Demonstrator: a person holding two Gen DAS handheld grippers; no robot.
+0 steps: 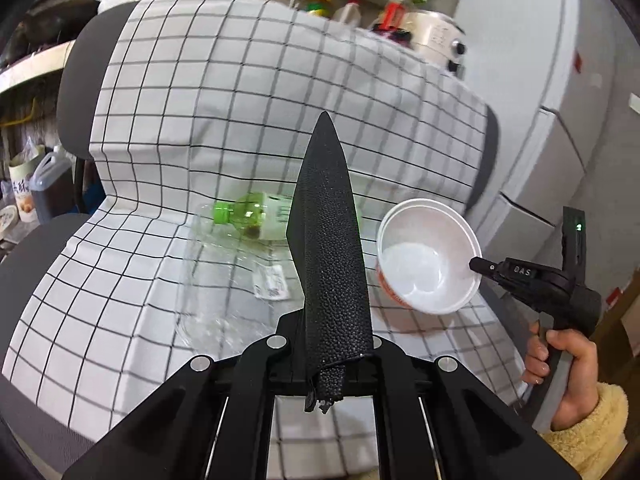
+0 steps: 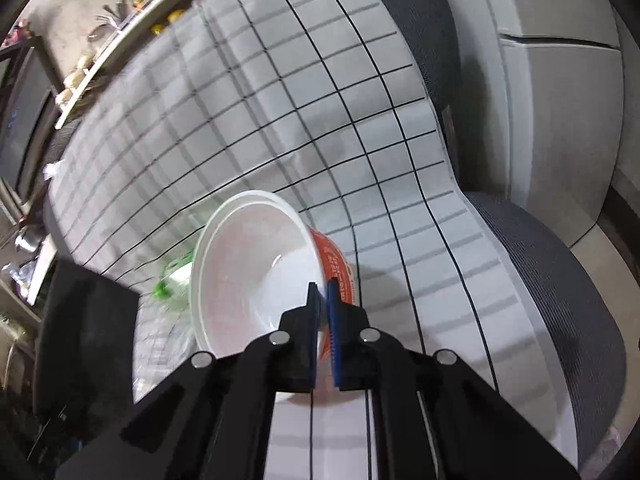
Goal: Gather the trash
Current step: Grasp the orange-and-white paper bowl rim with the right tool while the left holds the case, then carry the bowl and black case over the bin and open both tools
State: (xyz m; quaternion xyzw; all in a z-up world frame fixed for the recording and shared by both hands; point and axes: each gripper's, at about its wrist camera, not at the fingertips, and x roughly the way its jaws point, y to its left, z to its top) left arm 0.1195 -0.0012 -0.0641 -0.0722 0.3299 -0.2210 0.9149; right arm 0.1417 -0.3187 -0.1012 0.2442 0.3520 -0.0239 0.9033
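Note:
A white noodle cup with an orange printed wall (image 1: 428, 256) is tilted and held above the checked cloth on the chair. My right gripper (image 2: 322, 292) is shut on its rim, one finger inside and one outside (image 1: 486, 266). The cup fills the middle of the right wrist view (image 2: 256, 264). My left gripper (image 1: 326, 184) is shut on a black textured bag (image 1: 328, 248) that stands up between the fingers. A clear bottle with a green cap (image 1: 240, 216) lies on the cloth behind the bag, beside a clear plastic cup (image 1: 216, 280) with a label.
A grid-checked white cloth (image 1: 200, 100) drapes an office chair's seat and back (image 2: 560, 280). A grey cabinet (image 1: 560, 80) stands to the right. Shelves with bottles and jars (image 1: 320, 0) run behind. A dark box (image 2: 80, 340) sits at the left.

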